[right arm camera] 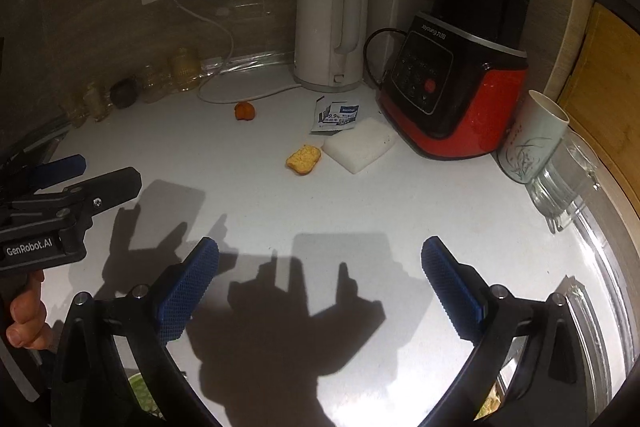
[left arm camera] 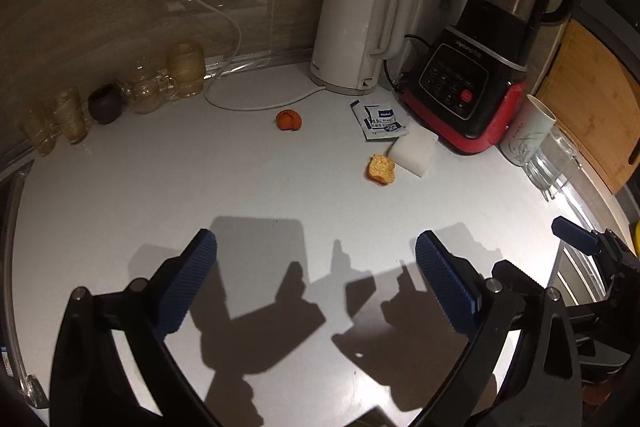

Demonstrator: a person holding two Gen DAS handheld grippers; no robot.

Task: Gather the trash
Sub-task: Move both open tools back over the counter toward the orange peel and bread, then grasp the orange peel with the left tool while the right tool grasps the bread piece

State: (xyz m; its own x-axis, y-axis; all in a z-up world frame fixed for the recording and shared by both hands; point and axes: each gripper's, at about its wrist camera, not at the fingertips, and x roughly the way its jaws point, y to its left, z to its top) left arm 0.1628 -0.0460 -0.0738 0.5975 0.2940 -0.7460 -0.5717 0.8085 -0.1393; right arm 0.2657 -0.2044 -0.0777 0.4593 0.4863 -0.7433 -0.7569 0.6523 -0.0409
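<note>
We hold the left hand-held gripper (left arm camera: pixel 316 275) and the right hand-held gripper (right arm camera: pixel 320 281) low over the white table (left arm camera: pixel 240 187), both with jaws spread wide and nothing between them. The trash lies ahead of us: an orange peel piece (left arm camera: pixel 289 119) at twelve o'clock, a second peel (left arm camera: pixel 381 169) at one o'clock touching a white sponge (left arm camera: pixel 412 151), and a torn wipe sachet (left arm camera: pixel 380 119) just beyond, near the red blender base (left arm camera: pixel 464 99) and white kettle (left arm camera: pixel 356 31).

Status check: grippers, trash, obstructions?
Left gripper and right gripper open, empty. Orange peel, bread piece, torn wipe packet uncollected. Path clear.
</note>
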